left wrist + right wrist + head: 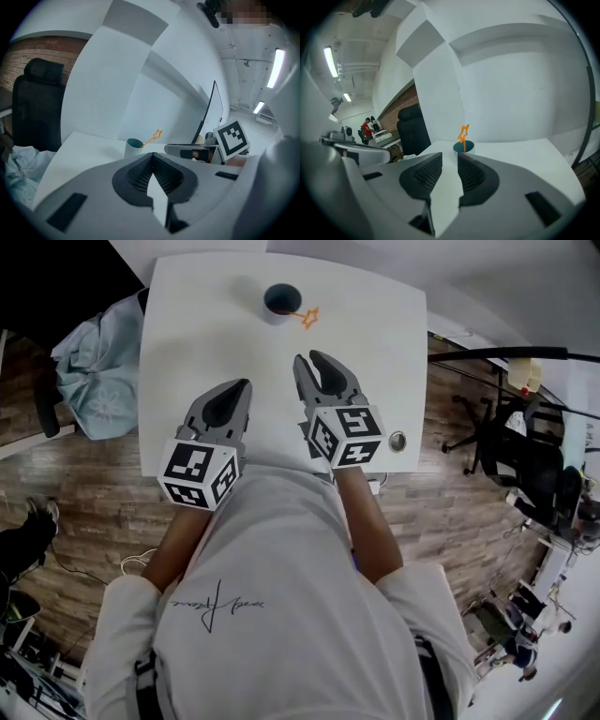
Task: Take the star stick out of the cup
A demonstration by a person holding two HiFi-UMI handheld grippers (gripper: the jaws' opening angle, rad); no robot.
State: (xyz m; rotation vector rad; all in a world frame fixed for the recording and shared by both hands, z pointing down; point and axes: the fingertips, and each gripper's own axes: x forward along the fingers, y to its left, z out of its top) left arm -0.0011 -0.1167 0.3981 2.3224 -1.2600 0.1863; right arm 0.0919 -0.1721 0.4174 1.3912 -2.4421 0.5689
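R gripper (312,358) jaws apart, empty; L gripper (246,383) pinched closed. Risk: thin star stick (309,317) slips, or cup (281,302) tips, if R comes in off-line.

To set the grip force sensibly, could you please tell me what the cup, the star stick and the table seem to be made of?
Cup: smooth pale outside, dark teal inside; ceramic or plastic, I cannot tell which. Star stick: thin, evenly orange, star only an outline; probably moulded plastic. Table: flat matte white top; likely laminate.
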